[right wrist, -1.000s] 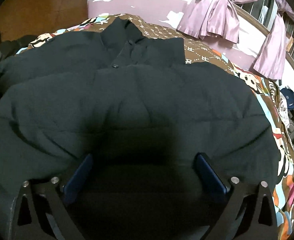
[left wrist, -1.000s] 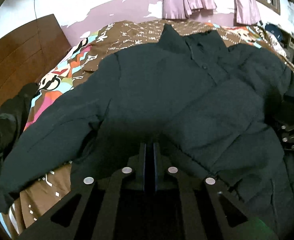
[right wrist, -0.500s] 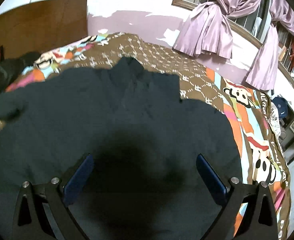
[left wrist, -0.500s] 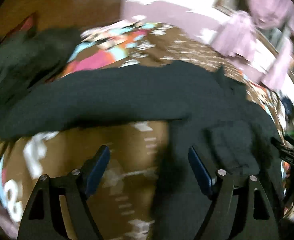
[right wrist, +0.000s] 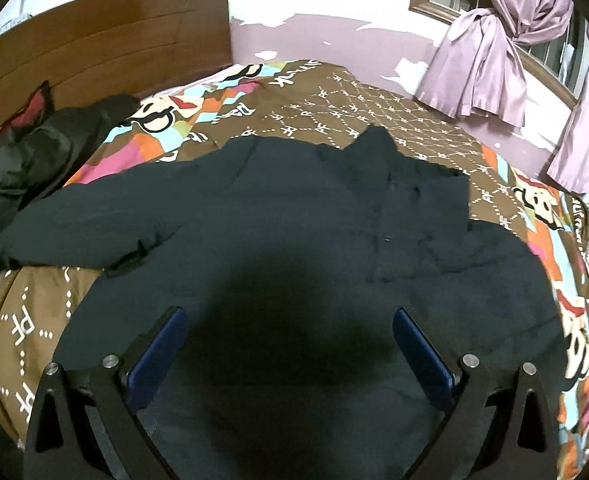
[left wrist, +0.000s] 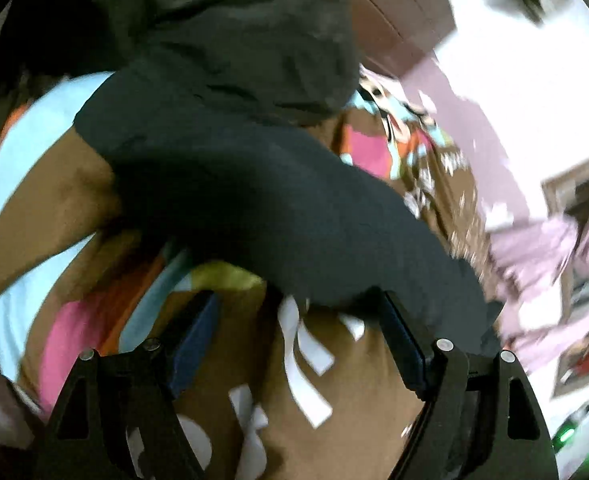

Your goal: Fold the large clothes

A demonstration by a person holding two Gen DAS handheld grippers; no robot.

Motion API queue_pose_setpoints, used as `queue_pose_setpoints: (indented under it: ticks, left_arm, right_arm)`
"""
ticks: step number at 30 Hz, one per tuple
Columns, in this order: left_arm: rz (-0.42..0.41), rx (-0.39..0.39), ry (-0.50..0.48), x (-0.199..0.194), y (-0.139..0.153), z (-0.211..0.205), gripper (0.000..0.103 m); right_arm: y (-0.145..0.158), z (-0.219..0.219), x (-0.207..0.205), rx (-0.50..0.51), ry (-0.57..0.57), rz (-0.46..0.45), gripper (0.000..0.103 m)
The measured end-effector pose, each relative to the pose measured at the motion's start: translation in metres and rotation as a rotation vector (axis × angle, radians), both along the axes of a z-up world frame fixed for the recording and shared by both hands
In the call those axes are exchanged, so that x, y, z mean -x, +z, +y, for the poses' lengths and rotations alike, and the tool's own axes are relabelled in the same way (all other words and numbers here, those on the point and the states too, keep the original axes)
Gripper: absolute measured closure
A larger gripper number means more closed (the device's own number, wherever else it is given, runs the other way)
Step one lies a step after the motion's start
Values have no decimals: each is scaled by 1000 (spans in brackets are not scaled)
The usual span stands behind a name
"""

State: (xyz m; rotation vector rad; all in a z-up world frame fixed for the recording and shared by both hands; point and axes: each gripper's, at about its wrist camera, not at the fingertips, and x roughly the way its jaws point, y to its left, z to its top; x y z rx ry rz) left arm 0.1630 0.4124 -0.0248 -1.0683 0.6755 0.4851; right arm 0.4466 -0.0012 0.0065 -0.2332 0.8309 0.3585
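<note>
Early stage: dark jacket (right wrist: pixel 294 248) lies spread flat on bed (right wrist: pixel 334 96), sleeve (left wrist: pixel 278 200) still outstretched, no fold visible; left gripper (left wrist: pixel 294 340) & right gripper (right wrist: pixel 290 344) both apart, empty.

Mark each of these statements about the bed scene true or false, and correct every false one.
1. The dark jacket lies spread on the patterned bedspread. True.
2. The right gripper is shut on the jacket. False: its fingers stand wide apart, holding nothing.
3. The left gripper is open, close to the jacket's sleeve. True.
4. The curtains at the window are green. False: they are pale purple and tied back.
5. A second dark garment lies heaped near the wooden headboard. True.
6. The jacket's sleeve is folded across its chest. False: it stretches out sideways over the bedspread.
</note>
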Motion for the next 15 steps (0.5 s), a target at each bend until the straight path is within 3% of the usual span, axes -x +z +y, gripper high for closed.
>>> queue_pose_setpoints:
  ticks: [6, 10, 12, 15]
  left_arm:
    - [-40, 85, 70, 6, -14, 26, 28]
    - [-58, 90, 98, 4, -18, 38, 32]
    - [-64, 64, 110, 5, -15, 41, 60]
    - [-72, -1, 112, 4, -6, 41, 89]
  right_arm:
    - [-27, 17, -19, -7, -11, 6, 0]
    - [-39, 26, -27, -28, -9, 23, 0]
    - [-53, 31, -28, -5, -3, 43, 0]
    - [-66, 32, -30, -1, -1, 62, 0]
